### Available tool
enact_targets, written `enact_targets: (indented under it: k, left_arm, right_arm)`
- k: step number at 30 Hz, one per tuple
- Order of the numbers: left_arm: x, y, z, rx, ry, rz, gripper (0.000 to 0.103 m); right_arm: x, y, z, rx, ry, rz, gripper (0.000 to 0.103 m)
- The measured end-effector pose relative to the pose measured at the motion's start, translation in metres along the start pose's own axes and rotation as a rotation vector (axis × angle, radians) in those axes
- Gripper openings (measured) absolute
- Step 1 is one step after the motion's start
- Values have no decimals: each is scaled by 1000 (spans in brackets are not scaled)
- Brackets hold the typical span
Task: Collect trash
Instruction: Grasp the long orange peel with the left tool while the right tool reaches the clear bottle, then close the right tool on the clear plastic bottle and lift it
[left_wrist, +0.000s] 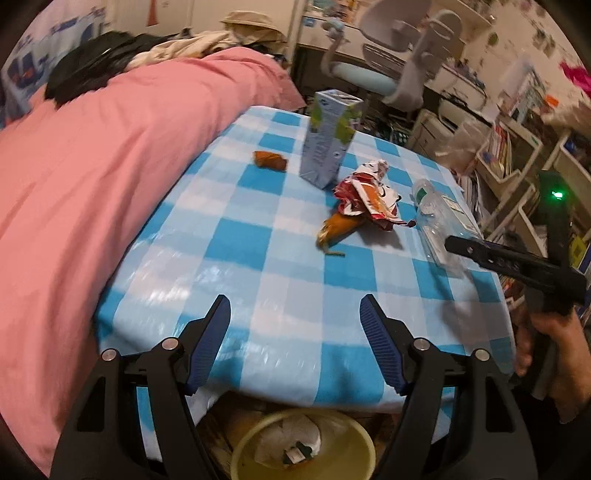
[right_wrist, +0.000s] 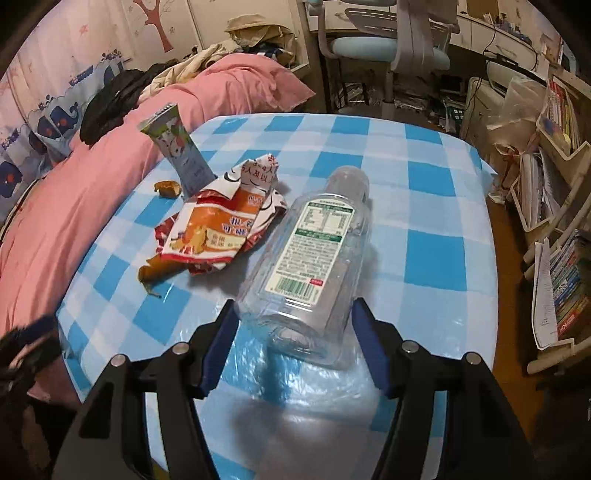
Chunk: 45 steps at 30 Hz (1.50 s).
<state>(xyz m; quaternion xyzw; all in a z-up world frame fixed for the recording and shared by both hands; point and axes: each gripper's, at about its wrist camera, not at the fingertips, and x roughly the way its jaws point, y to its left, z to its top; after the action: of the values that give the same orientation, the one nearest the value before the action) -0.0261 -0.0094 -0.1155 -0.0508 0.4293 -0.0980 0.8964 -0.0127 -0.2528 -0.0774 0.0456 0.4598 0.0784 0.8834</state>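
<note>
A clear plastic bottle with a green and white label lies on its side on the blue checked tablecloth. My right gripper straddles the bottle's base, with its pads close beside it and not clearly pressing. Left of the bottle lie a crumpled red and orange snack wrapper, an orange peel-like scrap and a small brown piece. A drink carton stands upright. My left gripper hangs open and empty over the table's near edge, above a yellow bin.
A bed with a pink duvet borders the table on the left, piled with dark clothes. A desk chair stands beyond the table, and shelves of books line the right. A person's hand holds the right gripper.
</note>
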Motion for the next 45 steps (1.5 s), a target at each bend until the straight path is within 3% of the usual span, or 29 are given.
enact_targets:
  k: [2,4,8,17,18,20,22,24,26,35,40,43,45]
  left_arm:
    - [11,-6,9,34,17,3,70]
    - [27,-14,20,91,41,9,70]
    - [60,-25,39,187,72,9,70]
    - [108,-37,66,223,110,-33,69]
    - [113,-38,67,227,118,-35,67]
    - [120,-41,68,228,139,-44,43]
    - [126,-42,69,222,159,-65,30]
    - [126,-44,70,229,166,-80,23]
    - [122,-45,68,242,172,-93,20]
    - [82,-15,49,178,216,-42,19]
    - [58,1,22,161,247,-34,20]
    - [53,-2,15,194,241,-26,29]
    - [52,-2,13,198,231,-15,43]
  right_arm:
    - [2,-3,3,17,-11,20,73]
    - [2,-7,7,38,-26,37,75]
    - [6,-16,12,95,-39,78,76]
    - [15,-30,21,138,-56,95,76]
    - [18,-31,22,139,-50,96,76]
    - [23,-32,23,138,-38,97,76]
    - [25,-30,24,130,-34,98,73]
    - [26,-28,25,114,-30,103,66]
    - [26,-24,25,94,-30,98,66]
    - [13,-8,10,22,-9,126,62]
    - [4,0,-3,-3,5,138,62]
    - [5,2,-8,2,12,140,63]
    - [6,2,-8,8,8,130,64]
